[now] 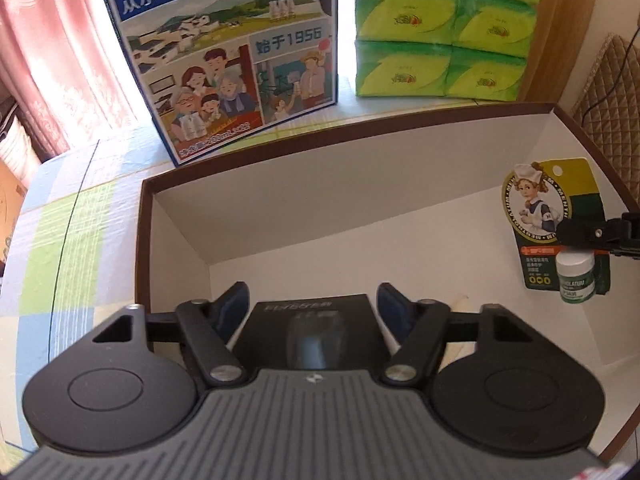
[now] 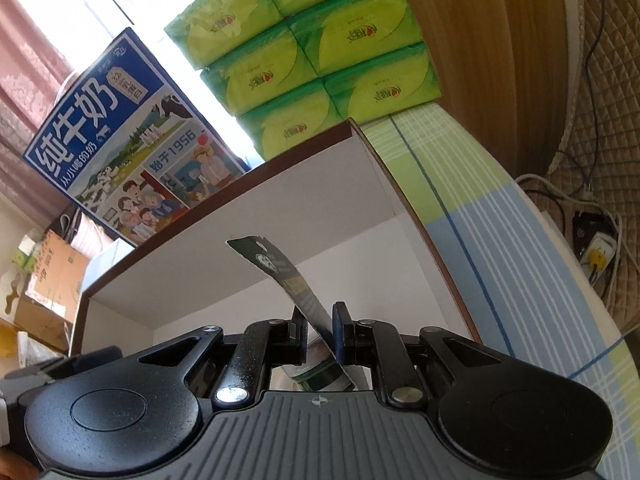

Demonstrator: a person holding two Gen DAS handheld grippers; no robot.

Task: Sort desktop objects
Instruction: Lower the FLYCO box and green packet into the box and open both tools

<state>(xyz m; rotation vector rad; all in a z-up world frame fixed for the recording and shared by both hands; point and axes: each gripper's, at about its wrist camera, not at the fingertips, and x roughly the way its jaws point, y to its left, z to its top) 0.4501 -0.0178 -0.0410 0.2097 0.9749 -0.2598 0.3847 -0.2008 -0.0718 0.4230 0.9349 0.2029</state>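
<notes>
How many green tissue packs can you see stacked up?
7 in the right wrist view: a stack of green tissue packs behind the brown-rimmed box, right of the milk carton. More may be hidden behind or cut off above.

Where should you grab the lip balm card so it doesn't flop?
Probably the flat backing card beside the little jar, pinched across its thin faces from the box's open top. The Mentholatum lip balm card is a thin sheet with a bulging jar low down, and the right gripper already clamps it there.
</notes>
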